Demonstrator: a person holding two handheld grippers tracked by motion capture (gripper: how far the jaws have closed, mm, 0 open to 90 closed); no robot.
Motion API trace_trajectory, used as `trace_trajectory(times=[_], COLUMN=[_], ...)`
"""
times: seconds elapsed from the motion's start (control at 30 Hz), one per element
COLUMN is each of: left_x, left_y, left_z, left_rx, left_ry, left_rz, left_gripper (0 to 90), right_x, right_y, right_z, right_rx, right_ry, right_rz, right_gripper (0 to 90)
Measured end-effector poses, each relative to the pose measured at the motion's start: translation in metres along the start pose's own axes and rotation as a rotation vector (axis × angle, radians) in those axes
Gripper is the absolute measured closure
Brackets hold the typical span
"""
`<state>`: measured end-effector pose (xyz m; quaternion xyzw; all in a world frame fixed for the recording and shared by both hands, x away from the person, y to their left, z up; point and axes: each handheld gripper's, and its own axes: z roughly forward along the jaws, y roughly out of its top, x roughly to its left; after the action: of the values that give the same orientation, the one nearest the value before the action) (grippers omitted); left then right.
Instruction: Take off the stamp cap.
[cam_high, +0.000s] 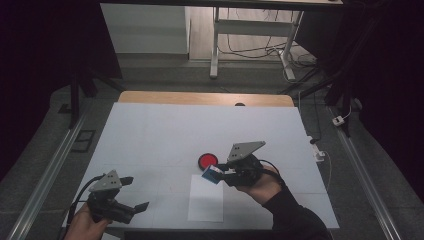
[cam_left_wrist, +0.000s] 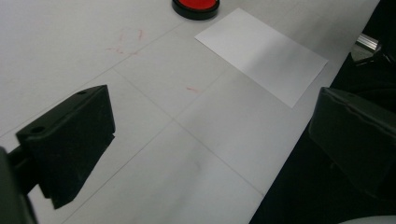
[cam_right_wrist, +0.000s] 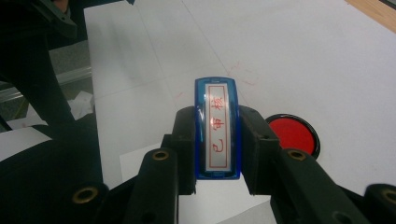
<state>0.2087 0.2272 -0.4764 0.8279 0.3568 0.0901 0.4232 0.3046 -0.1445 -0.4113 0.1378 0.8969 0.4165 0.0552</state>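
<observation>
Right gripper (cam_right_wrist: 217, 154) clamps the blue plastic rectangular stamp (cam_right_wrist: 217, 128) above the white paper sheet (cam_high: 206, 199), beside the round red ink pad (cam_high: 207, 160), presumably for stamping; left gripper (cam_high: 134, 194) stands released, empty.

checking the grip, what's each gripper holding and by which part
The right gripper clamps a blue rectangular plastic stamp by its two long sides. The left gripper holds nothing.

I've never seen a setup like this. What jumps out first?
The right gripper clamps a blue stamp with red characters on its label, above a white sheet of paper near the table's front edge. Just beyond sits a round red ink pad. The left gripper is open at the near left corner.
</observation>
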Motion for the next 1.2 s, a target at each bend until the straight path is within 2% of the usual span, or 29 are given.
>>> trace_trajectory(times=[0.2,0.33,0.53,0.83,1.1,1.2], left_x=[-0.001,-0.003,-0.004,-0.008,-0.008,-0.008], left_y=[0.008,0.014,0.024,0.039,0.054,0.057], left_z=[0.011,0.017,0.027,0.04,0.052,0.057], left_rx=[0.001,0.012,0.01,0.022,0.01,0.005], left_ry=[-0.013,-0.007,-0.035,-0.046,-0.072,-0.087], left_rz=[0.03,0.044,0.062,0.121,0.124,0.146], left_gripper=[0.0,0.0,0.0,0.0,0.0,0.0], right_x=[0.0,0.0,0.0,-0.001,-0.001,0.0], right_y=[0.0,0.001,0.002,0.003,0.003,0.004], right_z=[-0.001,-0.002,-0.003,-0.006,-0.009,-0.009], right_rx=[-0.001,-0.006,-0.011,-0.015,-0.028,-0.03], right_ry=[0.004,0.007,0.012,0.011,0.017,0.02], right_rz=[0.0,-0.001,0.002,-0.003,-0.005,-0.007], right_gripper=[70.0,70.0,70.0,70.0,70.0,70.0])
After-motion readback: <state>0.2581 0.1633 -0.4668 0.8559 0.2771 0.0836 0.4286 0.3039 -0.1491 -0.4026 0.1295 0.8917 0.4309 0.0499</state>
